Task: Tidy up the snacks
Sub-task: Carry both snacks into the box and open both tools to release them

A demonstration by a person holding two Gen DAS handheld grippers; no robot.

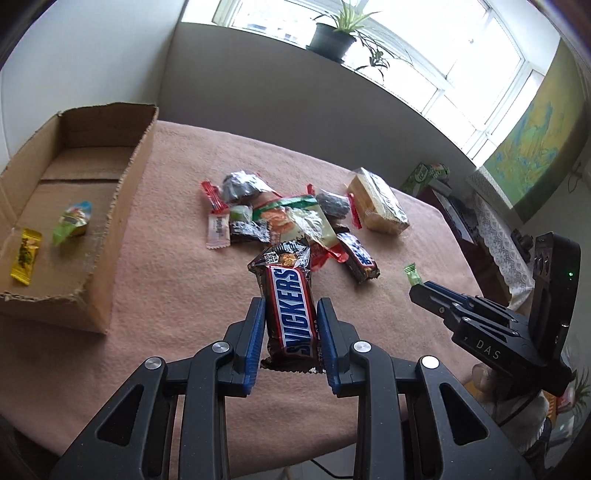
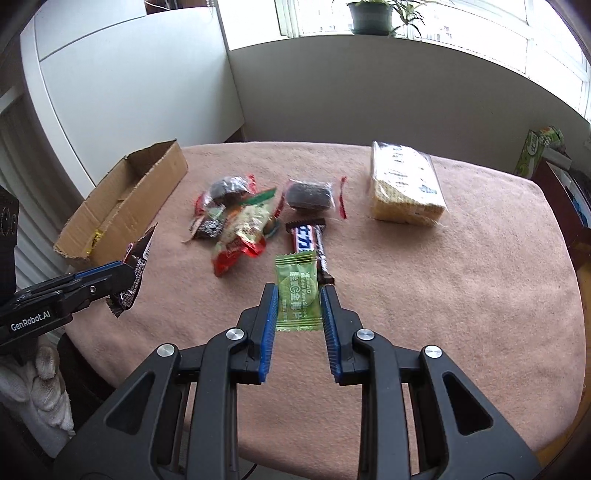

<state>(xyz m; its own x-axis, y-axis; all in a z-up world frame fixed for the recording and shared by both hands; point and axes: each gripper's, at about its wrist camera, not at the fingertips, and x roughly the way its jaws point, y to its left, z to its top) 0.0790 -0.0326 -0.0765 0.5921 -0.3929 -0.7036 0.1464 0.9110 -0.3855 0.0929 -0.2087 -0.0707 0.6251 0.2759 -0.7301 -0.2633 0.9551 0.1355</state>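
My left gripper [image 1: 290, 308] is shut on a brown Snickers bar [image 1: 290, 310], held lengthwise above the pink cloth; from the right wrist view the same gripper [image 2: 127, 275] shows at the left with the bar's wrapper [image 2: 133, 273]. My right gripper [image 2: 298, 295] is shut on a small green candy packet [image 2: 297, 295], lifted off the table; in the left wrist view it [image 1: 415, 286] holds the packet's end [image 1: 412, 274]. A pile of wrapped snacks [image 1: 288, 218] lies mid-table. An open cardboard box [image 1: 136, 162] at the left holds a yellow packet [image 1: 26, 256] and a green-wrapped sweet [image 1: 72, 223].
A clear-wrapped block of yellow wafers [image 2: 406, 184] lies at the far right of the pink cloth [image 2: 461, 295]. A second Snickers bar [image 2: 310, 243] lies just beyond the right gripper. A potted plant [image 1: 332, 33] stands on the windowsill, and a green carton [image 2: 535, 155] beside the table.
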